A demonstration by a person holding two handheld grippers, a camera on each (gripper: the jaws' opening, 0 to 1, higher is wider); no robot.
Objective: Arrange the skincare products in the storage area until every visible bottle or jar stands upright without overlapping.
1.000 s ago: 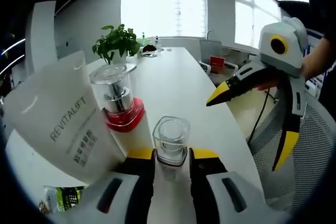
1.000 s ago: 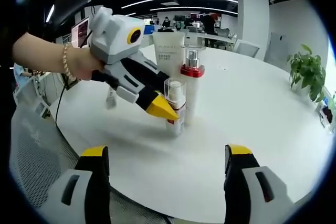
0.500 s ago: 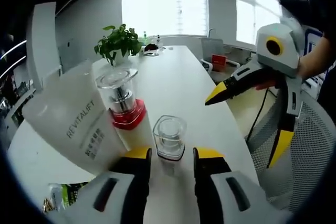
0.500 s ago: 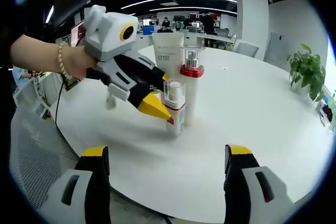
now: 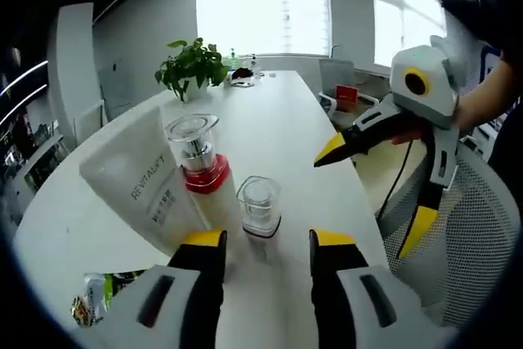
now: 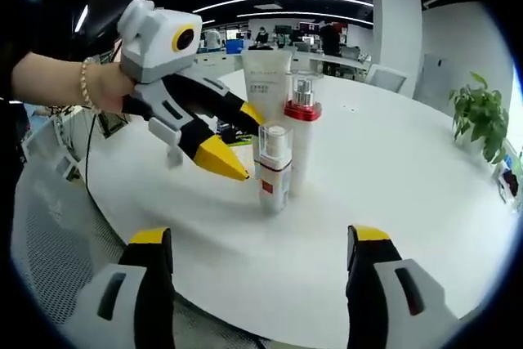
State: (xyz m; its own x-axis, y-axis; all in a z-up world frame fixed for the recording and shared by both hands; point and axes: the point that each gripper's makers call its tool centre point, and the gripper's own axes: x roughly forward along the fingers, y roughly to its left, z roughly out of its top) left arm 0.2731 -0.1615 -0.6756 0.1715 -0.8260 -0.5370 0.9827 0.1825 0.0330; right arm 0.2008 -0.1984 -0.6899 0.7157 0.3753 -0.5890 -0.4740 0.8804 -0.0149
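Office windows and a potted plant (image 5: 189, 67) stand behind a long white table (image 5: 278, 128) that carries three skincare products close together. Nearest the left tool (image 5: 265, 243) is a small clear-capped bottle (image 5: 259, 206), upright, just ahead of the tool's parted yellow-tipped jaws, which hold nothing. Beside it stands a taller pump bottle (image 5: 196, 161) with a red collar, and behind that a white tube (image 5: 143, 194) printed REVITALIFT, upright on its cap in the right gripper view. A small green packet (image 5: 102, 296) lies flat near the table edge. In the right gripper view the right tool (image 6: 261, 247) hangs wide open and empty, well back from the small bottle (image 6: 274, 165), with the left tool's yellow tips just beside that bottle
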